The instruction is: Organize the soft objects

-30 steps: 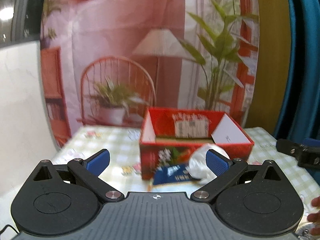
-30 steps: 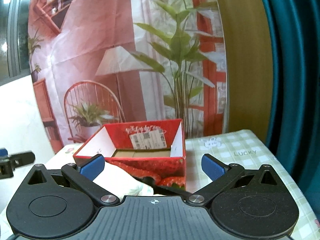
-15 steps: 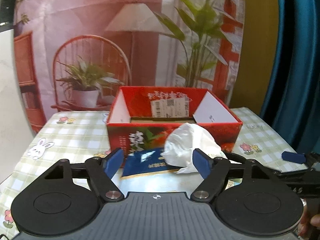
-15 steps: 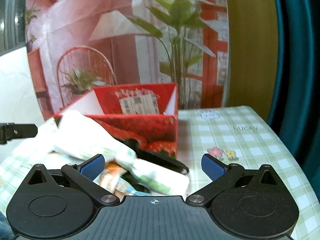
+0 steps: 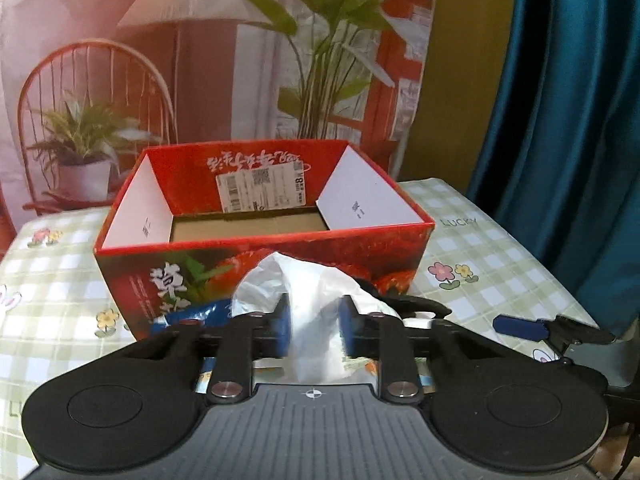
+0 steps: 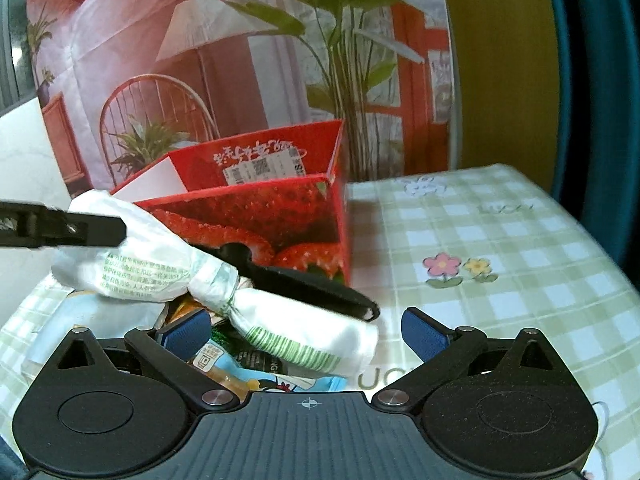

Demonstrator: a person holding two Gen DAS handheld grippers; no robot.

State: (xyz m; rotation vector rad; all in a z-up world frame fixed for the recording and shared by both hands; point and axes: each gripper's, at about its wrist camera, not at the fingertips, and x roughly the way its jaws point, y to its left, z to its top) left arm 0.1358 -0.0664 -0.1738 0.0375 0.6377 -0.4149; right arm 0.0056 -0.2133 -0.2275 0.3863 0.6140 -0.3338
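The left gripper (image 5: 314, 330) has just been closing and now pinches the white plastic bag (image 5: 308, 300) (before the red box (image 5: 256, 264)); the right gripper (image 6: 306, 332) stands open around the bag's other end.

White bag (image 6: 160, 264) hides most snack packets (image 6: 256, 372) beneath it.

The table (image 5: 472, 248), under a green-checked cloth, bore an open red box (image 5: 264, 256) and loose packets (image 6: 256, 376) before it.
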